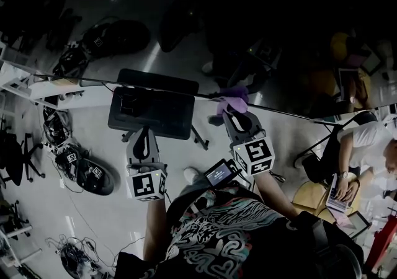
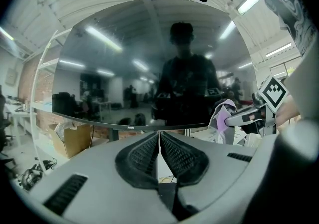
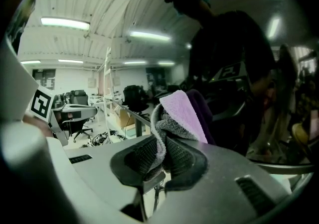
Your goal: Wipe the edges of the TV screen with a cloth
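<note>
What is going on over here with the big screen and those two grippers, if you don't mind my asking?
A person is holding a gripper in each hand in front of a TV screen. The right gripper is shut on a purple and grey cloth, held up close by the screen's edge. The left gripper is shut with nothing between its jaws and points towards the screen's lower edge.

One TV screen (image 2: pixel 124 68), one cloth (image 3: pixel 182 111), two tongs (image 2: pixel 159 138) (image 3: pixel 160 146)
</note>
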